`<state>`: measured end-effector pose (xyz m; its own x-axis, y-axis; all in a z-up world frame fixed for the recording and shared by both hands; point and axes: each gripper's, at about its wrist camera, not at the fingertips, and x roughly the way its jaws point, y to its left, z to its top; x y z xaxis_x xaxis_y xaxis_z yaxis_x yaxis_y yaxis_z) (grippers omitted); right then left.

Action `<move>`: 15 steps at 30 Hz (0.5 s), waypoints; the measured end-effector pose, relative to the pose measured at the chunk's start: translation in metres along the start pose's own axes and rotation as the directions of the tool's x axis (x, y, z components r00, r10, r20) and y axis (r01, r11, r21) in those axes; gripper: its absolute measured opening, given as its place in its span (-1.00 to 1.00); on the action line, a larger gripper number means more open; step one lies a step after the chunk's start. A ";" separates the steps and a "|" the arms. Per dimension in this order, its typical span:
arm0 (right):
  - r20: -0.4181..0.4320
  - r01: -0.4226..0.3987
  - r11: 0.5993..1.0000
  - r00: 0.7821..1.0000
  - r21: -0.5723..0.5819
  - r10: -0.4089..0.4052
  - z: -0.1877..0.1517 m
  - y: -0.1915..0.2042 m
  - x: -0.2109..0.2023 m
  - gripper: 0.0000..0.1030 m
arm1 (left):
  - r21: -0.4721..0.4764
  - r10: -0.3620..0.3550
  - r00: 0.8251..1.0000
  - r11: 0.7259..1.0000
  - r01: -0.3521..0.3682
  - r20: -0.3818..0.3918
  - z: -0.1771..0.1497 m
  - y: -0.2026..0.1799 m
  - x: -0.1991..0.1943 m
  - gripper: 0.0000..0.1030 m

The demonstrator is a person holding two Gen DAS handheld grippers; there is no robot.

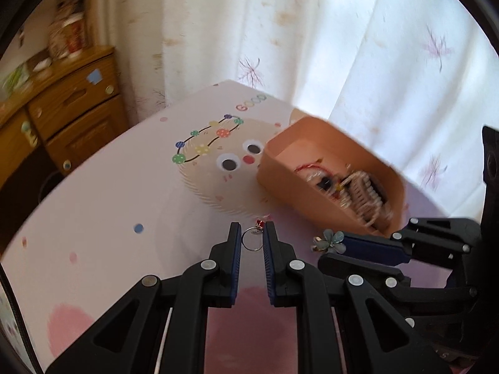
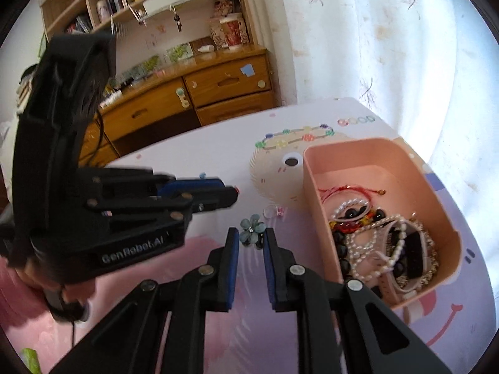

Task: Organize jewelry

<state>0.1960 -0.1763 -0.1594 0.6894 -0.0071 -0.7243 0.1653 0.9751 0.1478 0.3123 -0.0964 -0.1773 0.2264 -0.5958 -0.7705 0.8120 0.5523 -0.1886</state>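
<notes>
A thin silver ring (image 1: 251, 239) is pinched by the left gripper (image 1: 252, 237); a blue petalled flower clip (image 2: 252, 230) by the right gripper (image 2: 251, 239), beside the pink plastic box (image 2: 315, 180). "GenRobot.AI" and "GOOD" (image 2: 357, 120) are legible.

Bare tabletop (image 1: 103, 193) left of pink box (image 1: 315, 199): free passage. Box walls, curtain (image 1: 312, 31) behind block right side.
</notes>
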 end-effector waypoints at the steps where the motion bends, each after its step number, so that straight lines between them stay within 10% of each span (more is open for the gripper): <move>1: 0.010 -0.010 1.000 1.000 0.003 0.010 0.002 -0.002 -0.007 -0.70 | -0.029 0.006 1.000 1.000 -0.006 0.006 0.000 -0.005 -0.004 -0.78; 15: 0.035 -0.042 0.994 0.998 -0.103 0.045 0.005 -0.040 -0.084 -0.70 | -0.204 0.016 0.995 0.979 0.004 0.094 0.014 -0.087 -0.041 -0.77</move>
<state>0.1349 -0.2160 -0.1011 0.7205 0.0295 -0.6929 0.0632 0.9921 0.1079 0.2398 -0.1279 -0.1210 0.2884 -0.6391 -0.7130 0.6859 0.6575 -0.3118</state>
